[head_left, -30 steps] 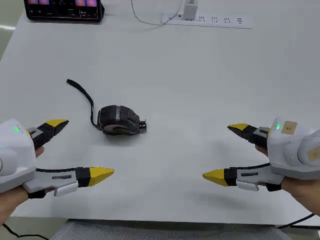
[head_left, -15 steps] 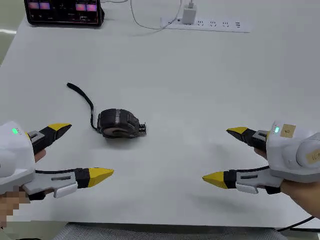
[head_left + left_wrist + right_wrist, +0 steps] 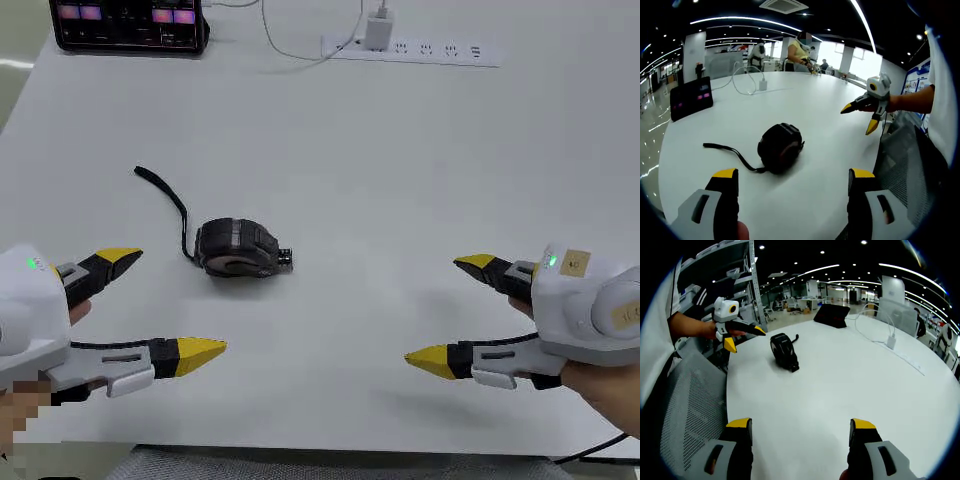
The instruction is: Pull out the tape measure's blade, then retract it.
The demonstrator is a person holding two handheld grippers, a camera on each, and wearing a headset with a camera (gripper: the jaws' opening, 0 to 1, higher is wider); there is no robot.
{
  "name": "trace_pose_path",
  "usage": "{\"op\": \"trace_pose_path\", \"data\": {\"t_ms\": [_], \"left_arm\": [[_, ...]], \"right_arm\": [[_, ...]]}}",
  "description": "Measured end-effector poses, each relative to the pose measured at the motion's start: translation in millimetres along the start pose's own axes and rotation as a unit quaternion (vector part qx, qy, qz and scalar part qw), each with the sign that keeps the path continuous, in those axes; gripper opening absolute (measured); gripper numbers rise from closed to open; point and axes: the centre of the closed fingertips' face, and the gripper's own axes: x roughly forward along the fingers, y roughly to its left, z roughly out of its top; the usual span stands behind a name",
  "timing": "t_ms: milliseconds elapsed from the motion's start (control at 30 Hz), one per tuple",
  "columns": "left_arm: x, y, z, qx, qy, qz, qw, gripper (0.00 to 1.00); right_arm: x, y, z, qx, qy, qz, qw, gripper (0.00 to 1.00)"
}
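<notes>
A black tape measure (image 3: 238, 247) with a black wrist strap (image 3: 165, 196) lies on the white table (image 3: 380, 180), its blade tip pointing right. In the left gripper view the tape measure (image 3: 780, 147) sits ahead of the jaws; in the right gripper view the tape measure (image 3: 784, 351) lies far ahead at the left. My left gripper (image 3: 165, 303) hovers open near the front left, short of the tape measure. My right gripper (image 3: 452, 311) hovers open at the front right, well apart from it. Nothing is between either pair of jaws.
A dark tablet (image 3: 128, 20) stands at the table's far left edge. A white power strip (image 3: 410, 44) with a plugged charger and cable lies at the far middle. The table's front edge runs just below both grippers.
The head camera has tipped slightly, so the scene sits a bit lower. Both grippers stay open in nearly the same places. The tape measure has not moved.
</notes>
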Motion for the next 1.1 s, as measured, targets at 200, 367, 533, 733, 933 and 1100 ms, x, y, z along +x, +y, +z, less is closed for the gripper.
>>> {"op": "trace_pose_path", "data": {"t_ms": [200,367,533,733,933,1100], "left_arm": [[0.1,0.3,-0.7,0.0,0.001,0.0,1.0,0.89],[0.8,0.6,-0.8,0.0,0.001,0.0,1.0,0.89],[1.9,1.5,-0.4,0.001,0.0,0.001,1.0,0.89],[3.3,3.9,0.5,0.005,0.001,0.001,1.0,0.9],[5.0,7.1,1.9,0.009,0.002,0.001,1.0,0.9],[7.3,9.8,3.6,0.014,0.003,-0.001,0.9999,0.9]], "right_arm": [[-0.1,0.1,0.0,0.0,0.0,0.0,1.0,0.78],[-0.1,0.2,1.0,0.002,-0.003,0.001,1.0,0.78],[0.9,-0.2,1.7,0.002,-0.005,0.002,1.0,0.78],[2.7,-1.9,5.9,0.0,-0.009,0.003,1.0,0.79],[5.0,-3.2,6.2,-0.004,-0.006,0.007,1.0,0.79],[5.6,-3.4,7.3,-0.007,-0.006,0.01,0.9999,0.79]]}}
